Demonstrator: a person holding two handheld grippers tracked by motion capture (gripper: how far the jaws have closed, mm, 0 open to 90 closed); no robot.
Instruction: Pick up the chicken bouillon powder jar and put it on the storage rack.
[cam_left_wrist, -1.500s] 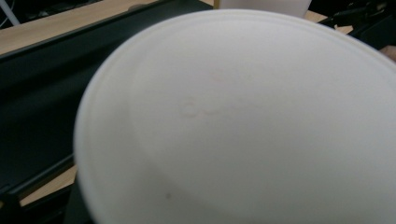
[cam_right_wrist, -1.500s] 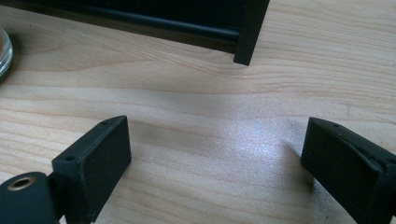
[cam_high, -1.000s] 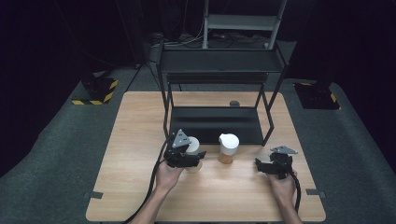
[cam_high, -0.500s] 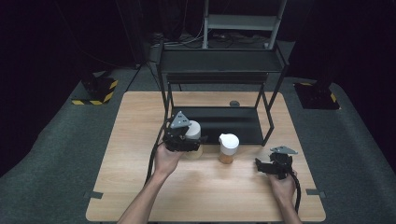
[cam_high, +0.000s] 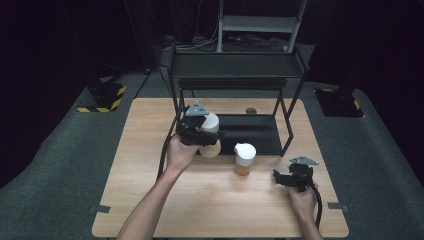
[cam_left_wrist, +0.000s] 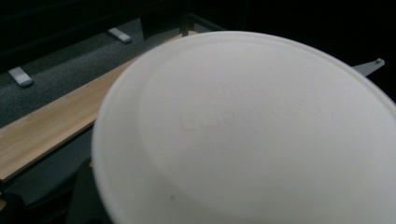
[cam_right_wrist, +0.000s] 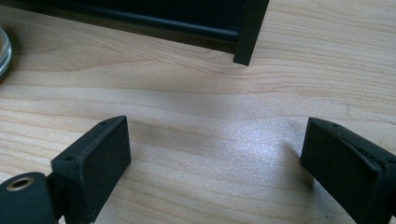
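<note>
Counter (cam_high: 150, 200) light wood grain. Rack (cam_high: 235, 75) black. Held jar (cam_high: 210, 135) white lid, cream body. Standing jar (cam_high: 244, 159) white lid, amber contents. Both tongs black. Floor grey; yellow-black hazard stripes (cam_high: 100, 102) far left.

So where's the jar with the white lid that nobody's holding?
In the high view the free jar stands on the table right of centre, before the black rack, between both hand-held grippers.

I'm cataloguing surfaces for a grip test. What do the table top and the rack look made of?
Table top: wood or wood laminate, pale with visible grain and a soft satin sheen. Rack: likely metal, thin straight bars and shelves in matte black.
</note>
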